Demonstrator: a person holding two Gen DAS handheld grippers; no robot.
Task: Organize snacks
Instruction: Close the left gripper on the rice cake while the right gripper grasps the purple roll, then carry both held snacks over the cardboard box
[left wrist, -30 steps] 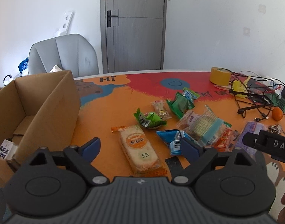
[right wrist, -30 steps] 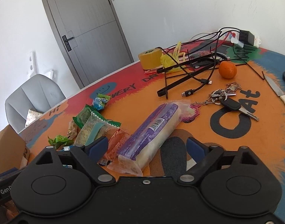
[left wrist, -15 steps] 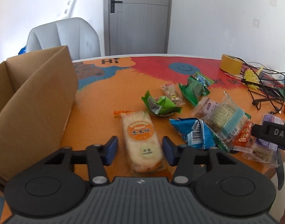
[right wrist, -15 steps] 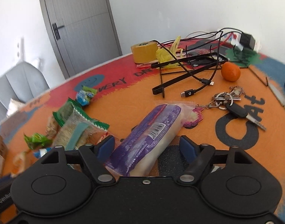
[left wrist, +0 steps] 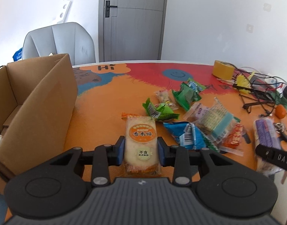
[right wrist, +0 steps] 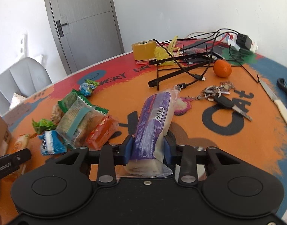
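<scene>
A rice cracker packet (left wrist: 140,131) with an orange label lies on the orange table mat. My left gripper (left wrist: 141,148) straddles its near half, jaws closing, blue pads (left wrist: 121,148) pressed on both sides. In the right wrist view a long purple snack packet (right wrist: 154,112) stands between the jaws of my right gripper (right wrist: 148,148), which are closing too, pads touching its sides. Several more snack packets (left wrist: 190,123) lie in a loose pile between the two. An open cardboard box (left wrist: 40,101) stands at the left.
Far right of the table (right wrist: 237,146) holds a tape roll (right wrist: 143,49), tangled black cables (right wrist: 190,63), an orange (right wrist: 222,68), keys (right wrist: 224,101) and a knife (right wrist: 276,101). A grey chair (left wrist: 57,41) stands behind the box, a grey door beyond it.
Both grippers' jaws came in from wide apart until their pads met the packets. The left one slid forward over the rice cracker packet; the right one closed around the purple packet.
</scene>
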